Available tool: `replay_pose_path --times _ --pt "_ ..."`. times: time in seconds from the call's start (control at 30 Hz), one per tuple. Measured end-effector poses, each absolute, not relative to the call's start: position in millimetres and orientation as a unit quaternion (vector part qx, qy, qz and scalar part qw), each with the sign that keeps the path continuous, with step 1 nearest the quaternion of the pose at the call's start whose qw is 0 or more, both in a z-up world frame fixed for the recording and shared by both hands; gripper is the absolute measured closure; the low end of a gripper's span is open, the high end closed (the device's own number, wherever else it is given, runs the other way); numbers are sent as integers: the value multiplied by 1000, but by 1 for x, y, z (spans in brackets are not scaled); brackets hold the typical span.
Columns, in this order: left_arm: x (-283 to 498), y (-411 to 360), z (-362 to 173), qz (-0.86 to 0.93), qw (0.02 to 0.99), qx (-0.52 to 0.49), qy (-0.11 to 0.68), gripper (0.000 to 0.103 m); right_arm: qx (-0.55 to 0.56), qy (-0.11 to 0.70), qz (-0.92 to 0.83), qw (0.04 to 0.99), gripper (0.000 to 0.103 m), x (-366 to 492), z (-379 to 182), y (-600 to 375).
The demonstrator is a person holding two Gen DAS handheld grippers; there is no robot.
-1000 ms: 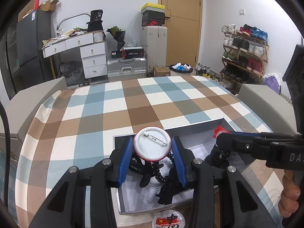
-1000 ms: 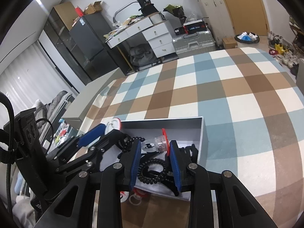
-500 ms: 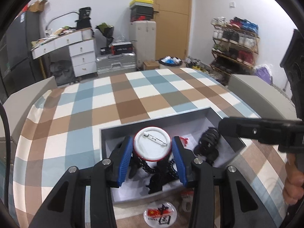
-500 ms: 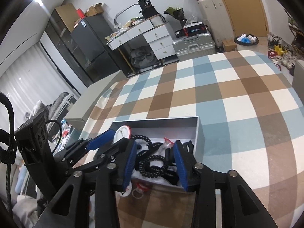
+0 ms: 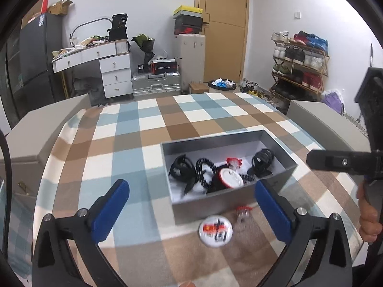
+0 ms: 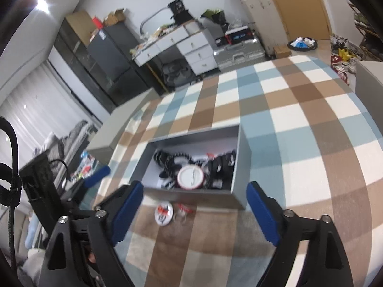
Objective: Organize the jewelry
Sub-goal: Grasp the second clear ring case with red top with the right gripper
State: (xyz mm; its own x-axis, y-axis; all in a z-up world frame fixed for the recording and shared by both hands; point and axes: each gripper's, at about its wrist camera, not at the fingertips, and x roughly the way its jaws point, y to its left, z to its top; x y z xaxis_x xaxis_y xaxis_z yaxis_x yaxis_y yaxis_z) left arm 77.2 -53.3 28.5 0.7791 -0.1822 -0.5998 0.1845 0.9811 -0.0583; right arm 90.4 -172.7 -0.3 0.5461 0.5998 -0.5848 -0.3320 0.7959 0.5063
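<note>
A grey open box (image 5: 210, 141) (image 6: 242, 165) stands on the checked tablecloth. Inside it lie black bead bracelets (image 5: 202, 167), black hair ties (image 5: 262, 160), a small red-capped piece (image 5: 234, 161) and a white round badge (image 5: 231, 178) (image 6: 191, 177), pin side up. In front of the box lie a printed red-and-black badge (image 5: 216, 230) (image 6: 164, 212) and a clear red-topped piece (image 5: 243, 211) (image 6: 183, 209). My left gripper (image 5: 190, 189) is drawn back from the box, its jaws opening wide, nothing between them. My right gripper (image 6: 195, 187) is likewise opening and empty.
The checked tablecloth (image 5: 134, 148) covers the table. Grey seat backs (image 5: 36, 129) (image 5: 318, 117) flank it. A person's hand (image 5: 368, 215) holds the right gripper at the right edge. Behind are a white desk (image 5: 107, 67), suitcases (image 5: 155, 86) and a shoe rack (image 5: 299, 64).
The left gripper let go of the white badge, which now lies in the box. The right gripper released its red-capped piece. Both grippers opened wide and pulled back from the box.
</note>
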Motion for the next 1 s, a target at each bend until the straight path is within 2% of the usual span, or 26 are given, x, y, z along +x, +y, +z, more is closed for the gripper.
replay_pose_path --times 0.17,0.5,0.53,0.6,0.7,1.0 --pt "69 -39 18 -76 939 -26 333 1 151 411 281 854 8 89 -16 -156" --pt "64 -23 11 -41 941 -18 337 1 120 434 310 837 9 87 -39 -129" --pt "65 -23 10 -41 941 -17 337 1 120 434 310 837 10 87 -41 -128" --pt "65 -21 8 -38 941 -14 336 1 117 436 307 838 20 88 -44 -124" --pt "67 -16 5 -34 939 -19 342 1 128 445 328 823 29 91 -51 -117" --pt "66 -10 3 -31 937 -20 347 1 97 444 302 838 35 100 -57 -98"
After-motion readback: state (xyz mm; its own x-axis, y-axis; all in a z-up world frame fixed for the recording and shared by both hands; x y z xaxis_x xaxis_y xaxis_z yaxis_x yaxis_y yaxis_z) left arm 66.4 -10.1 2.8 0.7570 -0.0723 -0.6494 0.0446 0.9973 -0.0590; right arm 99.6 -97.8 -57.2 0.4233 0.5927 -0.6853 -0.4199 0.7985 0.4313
